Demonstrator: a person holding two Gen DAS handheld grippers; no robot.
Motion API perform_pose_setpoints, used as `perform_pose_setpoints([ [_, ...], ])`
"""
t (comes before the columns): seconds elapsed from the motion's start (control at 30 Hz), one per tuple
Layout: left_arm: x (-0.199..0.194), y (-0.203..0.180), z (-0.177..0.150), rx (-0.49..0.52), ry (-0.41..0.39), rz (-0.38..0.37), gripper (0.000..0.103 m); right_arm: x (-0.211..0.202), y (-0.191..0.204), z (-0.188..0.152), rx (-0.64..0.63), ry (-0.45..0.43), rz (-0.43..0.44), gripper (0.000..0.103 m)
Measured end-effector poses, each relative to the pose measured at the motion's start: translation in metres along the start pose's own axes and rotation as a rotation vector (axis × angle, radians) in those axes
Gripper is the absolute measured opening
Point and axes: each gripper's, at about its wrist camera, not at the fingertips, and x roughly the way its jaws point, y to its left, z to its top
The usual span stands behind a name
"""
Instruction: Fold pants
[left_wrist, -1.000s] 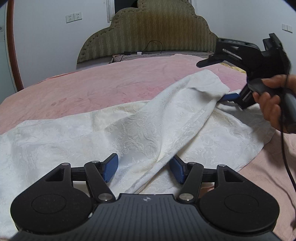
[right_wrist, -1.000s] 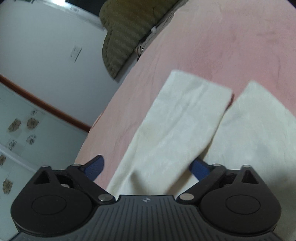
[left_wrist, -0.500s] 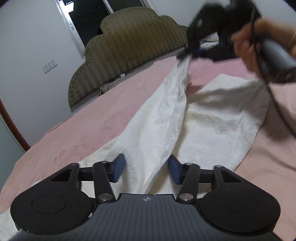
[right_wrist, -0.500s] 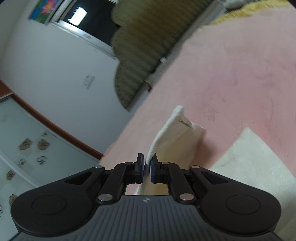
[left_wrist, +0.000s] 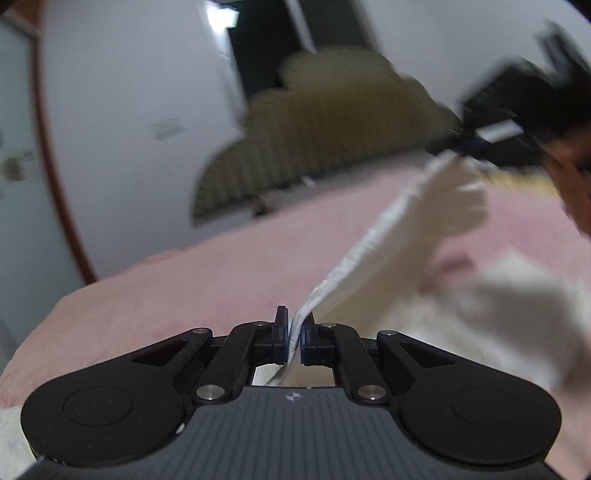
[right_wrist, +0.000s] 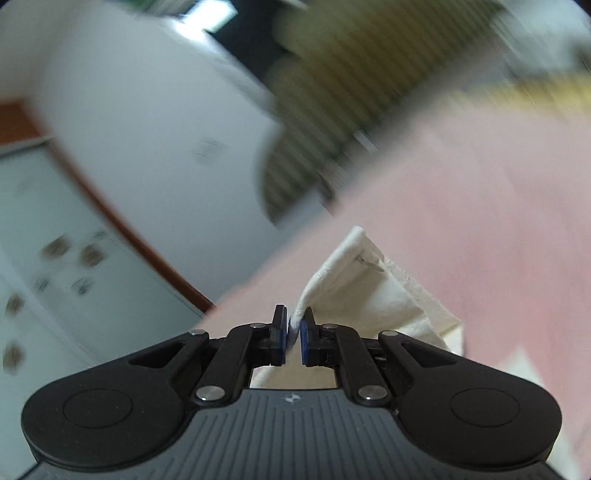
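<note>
The cream-white pants (left_wrist: 373, 254) are lifted off the pink bed (left_wrist: 192, 284), one leg stretched taut between both grippers. In the left wrist view my left gripper (left_wrist: 293, 334) is closing its jaws, with the fabric edge pinched between the blue pads. The rest of the pants (left_wrist: 517, 295) lies blurred on the bed at the right. My right gripper (left_wrist: 466, 144) shows blurred at the upper right, clamped on the leg's far end. In the right wrist view my right gripper (right_wrist: 293, 334) is shut on the pants' hem (right_wrist: 365, 291), which hangs folded in front of it.
An olive padded headboard (left_wrist: 332, 122) stands against the white wall beyond the bed. A hand (left_wrist: 570, 177) holds the right gripper at the right edge. A wood-trimmed panel (right_wrist: 122, 221) runs along the wall at the left. Pink cover (right_wrist: 480, 229) stretches out ahead.
Both grippers have closed on the pants leg and risen, pulling it up off the bed into a taut line. The right closed first, the left just now.
</note>
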Motion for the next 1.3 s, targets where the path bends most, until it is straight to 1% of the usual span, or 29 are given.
perform_pose_setpoints([
  [0.03, -0.006, 0.005, 0.008, -0.030, -0.031, 0.010, 0.009, -0.012, 0.012, 0.001, -0.068, -0.042, 0.029, 0.007],
  [0.07, -0.011, 0.006, 0.012, -0.039, -0.050, 0.004, 0.009, -0.026, 0.019, 0.000, -0.114, -0.074, 0.045, 0.007],
  [0.1, -0.016, 0.003, 0.011, -0.012, -0.051, -0.017, 0.009, -0.037, 0.019, -0.002, -0.127, -0.083, 0.035, 0.007],
  [0.13, -0.018, -0.006, 0.007, 0.050, -0.031, -0.047, 0.009, -0.046, 0.014, -0.007, -0.124, -0.073, 0.009, 0.007],
  [0.2, -0.021, -0.027, -0.013, 0.167, 0.040, -0.149, 0.010, -0.058, -0.009, -0.024, -0.102, 0.011, -0.103, 0.008],
  [0.23, -0.023, -0.038, -0.027, 0.204, 0.075, -0.210, 0.011, -0.063, -0.024, -0.034, -0.072, 0.058, -0.152, 0.008],
  [0.27, -0.024, -0.046, -0.038, 0.232, 0.101, -0.250, 0.011, -0.070, -0.041, -0.048, -0.024, 0.101, -0.192, 0.008],
  [0.37, -0.027, -0.061, -0.058, 0.304, 0.130, -0.293, 0.011, -0.086, -0.075, -0.080, 0.069, 0.175, -0.254, 0.008],
  [0.43, -0.027, -0.062, -0.062, 0.315, 0.134, -0.299, 0.011, -0.093, -0.084, -0.093, 0.116, 0.185, -0.256, 0.008],
  [0.53, -0.026, -0.052, -0.059, 0.276, 0.136, -0.319, 0.011, -0.103, -0.090, -0.101, 0.151, 0.178, -0.235, 0.008],
  [0.63, -0.026, -0.048, -0.059, 0.263, 0.132, -0.326, 0.011, -0.108, -0.083, -0.102, 0.120, 0.177, -0.231, 0.008],
  [0.7, -0.029, -0.049, -0.063, 0.267, 0.150, -0.331, 0.011, -0.106, -0.082, -0.102, 0.112, 0.181, -0.243, 0.008],
  [0.87, -0.024, -0.058, -0.074, 0.338, 0.162, -0.328, 0.011, -0.101, -0.097, -0.112, 0.167, 0.198, -0.252, 0.007],
  [0.97, -0.029, -0.057, -0.075, 0.338, 0.152, -0.326, 0.011, -0.101, -0.096, -0.112, 0.155, 0.195, -0.253, 0.007],
  [1.1, -0.029, -0.049, -0.075, 0.307, 0.158, -0.344, 0.011, -0.104, -0.093, -0.112, 0.142, 0.185, -0.252, 0.008],
  [1.2, -0.027, -0.054, -0.081, 0.341, 0.161, -0.338, 0.011, -0.100, -0.092, -0.114, 0.124, 0.193, -0.265, 0.007],
  [1.23, -0.027, -0.056, -0.083, 0.357, 0.157, -0.332, 0.014, -0.099, -0.090, -0.115, 0.109, 0.199, -0.269, 0.007],
  [1.3, -0.030, -0.056, -0.083, 0.362, 0.142, -0.327, 0.023, -0.098, -0.088, -0.111, 0.105, 0.213, -0.280, 0.009],
])
